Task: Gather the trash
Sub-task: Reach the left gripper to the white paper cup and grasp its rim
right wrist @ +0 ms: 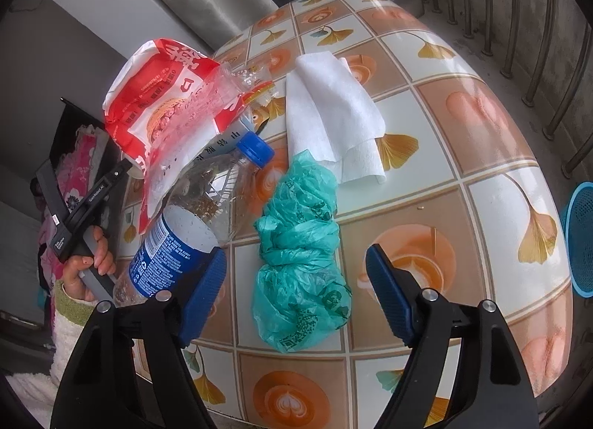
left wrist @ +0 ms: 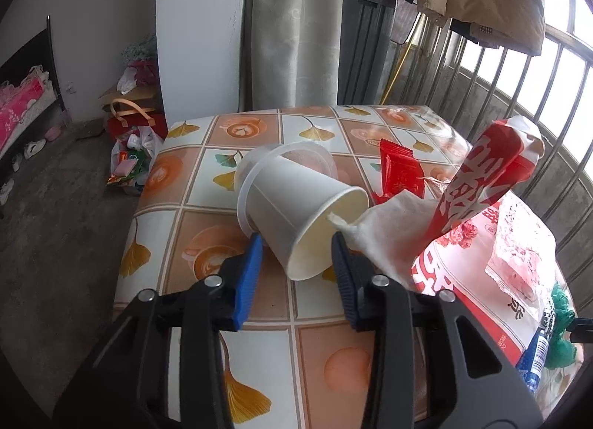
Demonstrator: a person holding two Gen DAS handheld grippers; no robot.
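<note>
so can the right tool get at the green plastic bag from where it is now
Probably yes. The right tool is open, with the crumpled green plastic bag lying between its pads and nothing on top of it. The plastic bottle lies close beside the left pad and might get nudged.

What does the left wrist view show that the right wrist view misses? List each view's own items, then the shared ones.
Left wrist only: a paper cup on its side between the left hand-held gripper fingers, and a red wrapper.
Right wrist only: a blue basket and a hand.
Both: the table, red bag, bottle, green bag and tissue.
</note>
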